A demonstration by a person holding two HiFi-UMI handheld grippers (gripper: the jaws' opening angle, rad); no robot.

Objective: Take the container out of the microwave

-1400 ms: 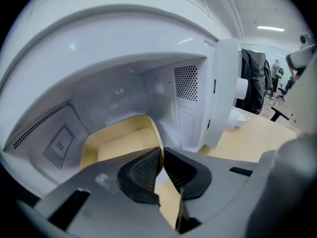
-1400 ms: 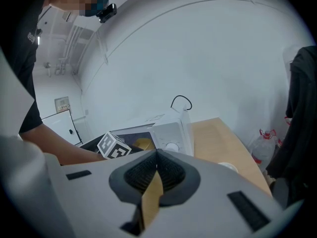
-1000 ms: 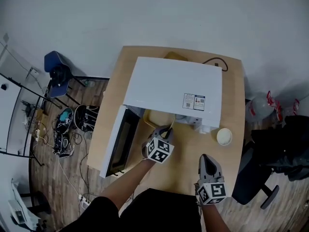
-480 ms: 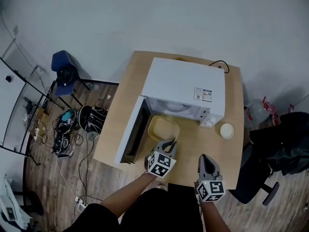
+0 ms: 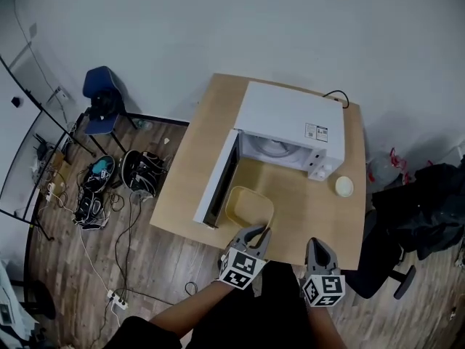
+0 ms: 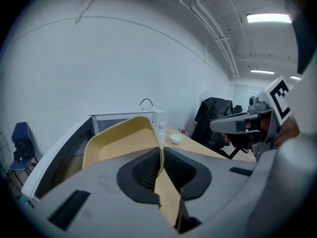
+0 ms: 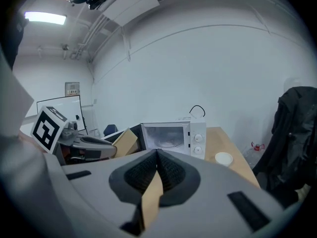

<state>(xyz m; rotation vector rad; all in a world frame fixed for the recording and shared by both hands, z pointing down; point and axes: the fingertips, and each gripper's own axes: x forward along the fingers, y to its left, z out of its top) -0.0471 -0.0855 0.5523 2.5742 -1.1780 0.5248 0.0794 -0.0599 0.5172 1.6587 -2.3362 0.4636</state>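
Observation:
The white microwave (image 5: 290, 126) stands on the wooden table (image 5: 320, 217) with its door (image 5: 216, 182) swung open to the left. The yellow container (image 5: 248, 204) is outside the oven, above the table in front of the opening. My left gripper (image 5: 256, 231) is shut on its near rim; in the left gripper view the rim (image 6: 159, 155) is pinched between the pads and the container (image 6: 116, 140) tilts up ahead. My right gripper (image 5: 317, 246) hovers to the right, shut with nothing in it; its pads (image 7: 148, 170) meet in the right gripper view.
A small white round dish (image 5: 344, 187) sits on the table right of the microwave. A black power cord (image 5: 334, 94) runs behind the oven. A blue chair (image 5: 100, 107) and bags (image 5: 142, 171) stand on the floor at left, and a dark office chair (image 5: 418, 224) at right.
The left gripper has drawn the yellow container out of the microwave's mouth toward the table's near edge. The right gripper has also pulled back, still shut.

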